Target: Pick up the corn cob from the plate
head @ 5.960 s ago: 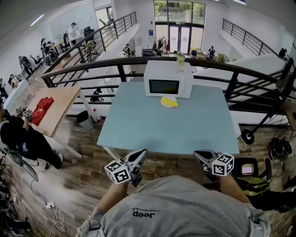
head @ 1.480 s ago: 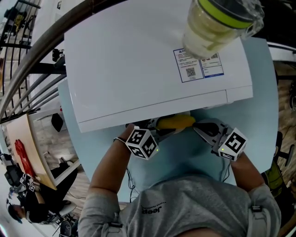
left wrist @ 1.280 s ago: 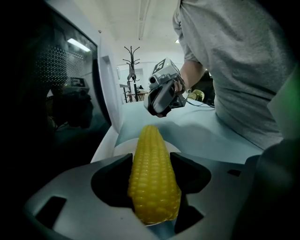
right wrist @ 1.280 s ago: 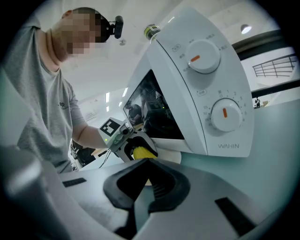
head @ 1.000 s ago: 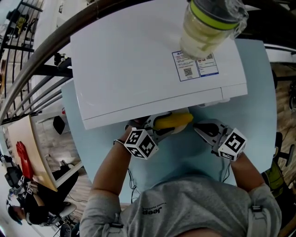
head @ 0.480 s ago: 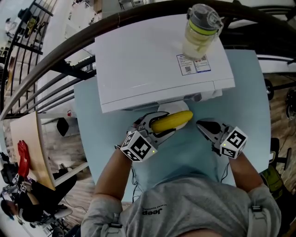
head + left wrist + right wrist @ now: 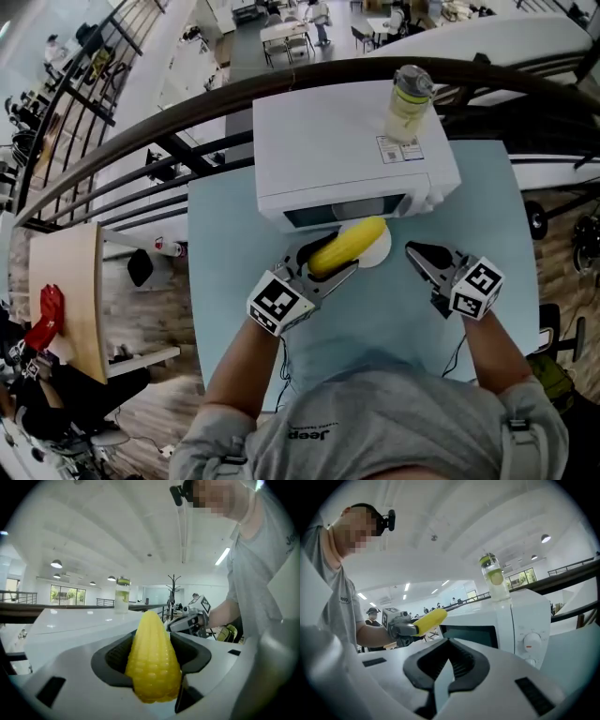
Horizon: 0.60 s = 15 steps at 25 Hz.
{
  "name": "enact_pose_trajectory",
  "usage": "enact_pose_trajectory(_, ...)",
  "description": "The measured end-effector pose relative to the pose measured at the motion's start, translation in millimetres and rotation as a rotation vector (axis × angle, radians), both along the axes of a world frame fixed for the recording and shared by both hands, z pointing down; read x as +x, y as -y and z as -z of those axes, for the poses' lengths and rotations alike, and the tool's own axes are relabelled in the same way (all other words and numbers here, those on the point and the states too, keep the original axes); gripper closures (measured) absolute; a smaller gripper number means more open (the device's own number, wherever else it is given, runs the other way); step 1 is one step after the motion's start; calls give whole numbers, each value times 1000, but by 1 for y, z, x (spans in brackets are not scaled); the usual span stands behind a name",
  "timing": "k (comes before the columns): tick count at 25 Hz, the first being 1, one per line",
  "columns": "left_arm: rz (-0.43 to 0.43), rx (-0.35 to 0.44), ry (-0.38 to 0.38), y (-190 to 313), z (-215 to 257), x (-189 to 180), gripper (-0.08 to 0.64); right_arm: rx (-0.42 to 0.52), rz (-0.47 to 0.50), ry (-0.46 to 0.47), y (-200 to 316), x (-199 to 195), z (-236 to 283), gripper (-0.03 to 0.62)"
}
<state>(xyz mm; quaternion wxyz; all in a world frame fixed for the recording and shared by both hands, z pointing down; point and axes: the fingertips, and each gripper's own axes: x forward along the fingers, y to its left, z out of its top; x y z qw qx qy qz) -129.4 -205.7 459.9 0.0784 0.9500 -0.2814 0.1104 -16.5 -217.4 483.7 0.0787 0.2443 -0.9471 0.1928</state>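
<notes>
Left gripper (image 7: 325, 268) clamped tight on yellow corn cob (image 7: 349, 245), jaws squeezing thick end, tip aimed at white box-shaped microwave oven (image 7: 337, 155). Cob held in air over small white round plate (image 7: 380, 253), just before microwave door. Right gripper (image 7: 413, 250) off to right, jaws pressed together, nothing between. Clear plastic bottle with green band (image 7: 408, 101) upright on microwave top. Pale blue table (image 7: 234, 253) underneath.

You are wearing a grey short-sleeved T-shirt (image 7: 375, 422) with small dark lettering (image 7: 309, 434) on the chest and a black head camera (image 7: 389, 520), and you are carrying a white left gripper (image 7: 323, 261) and right gripper (image 7: 417, 255), each bearing black ridged jaw pads (image 7: 461, 660) and a black-and-white marker cube (image 7: 279, 302).
</notes>
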Motion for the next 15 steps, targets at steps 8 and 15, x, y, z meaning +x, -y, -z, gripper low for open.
enact_pose_trajectory(8, 77, 20, -213, -37, 67, -51, 296, 5, -140, 72, -34, -2, 56, 581)
enact_pose_trajectory(15, 97, 60, -350, -73, 115, -77, 296, 51, -186, 89, -79, -8, 84, 581)
